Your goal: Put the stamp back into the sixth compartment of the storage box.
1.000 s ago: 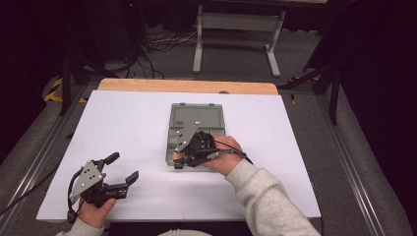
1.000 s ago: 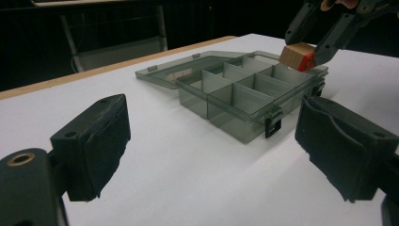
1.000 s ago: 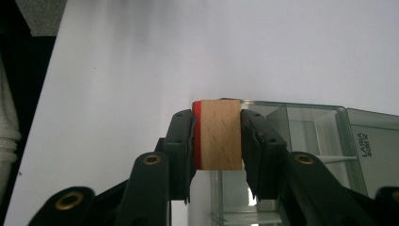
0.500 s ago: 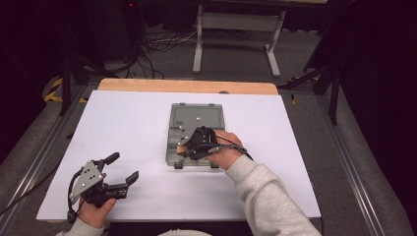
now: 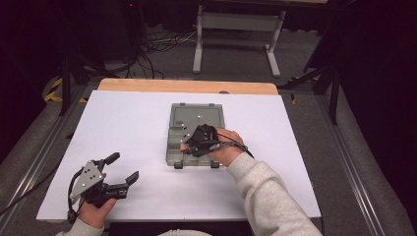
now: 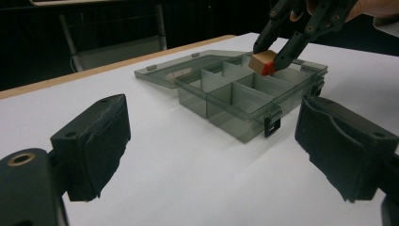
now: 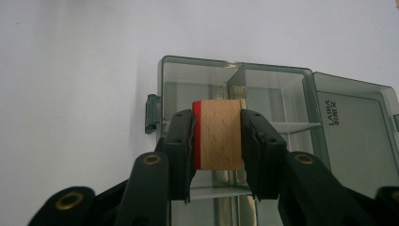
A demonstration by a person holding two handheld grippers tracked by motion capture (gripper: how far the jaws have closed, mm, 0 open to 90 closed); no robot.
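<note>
a: right tool (image 7: 217, 136) is clamped on the block (image 7: 221, 134), hovering over the box (image 5: 176, 147). looks light, stiff wood, probably fine gripped on flat sides?

b: yeah, won't crush. left tool (image 5: 123, 169) sits wide open, empty, on the desk (image 5: 123, 118).

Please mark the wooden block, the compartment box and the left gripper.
wooden block (image 7: 221, 134): right gripper view, on its tan face between the jaws.
compartment box (image 6: 235, 123): left gripper view, on its near front wall.
left gripper (image 5: 126, 168): high view, midway between its open fingertips.
</note>
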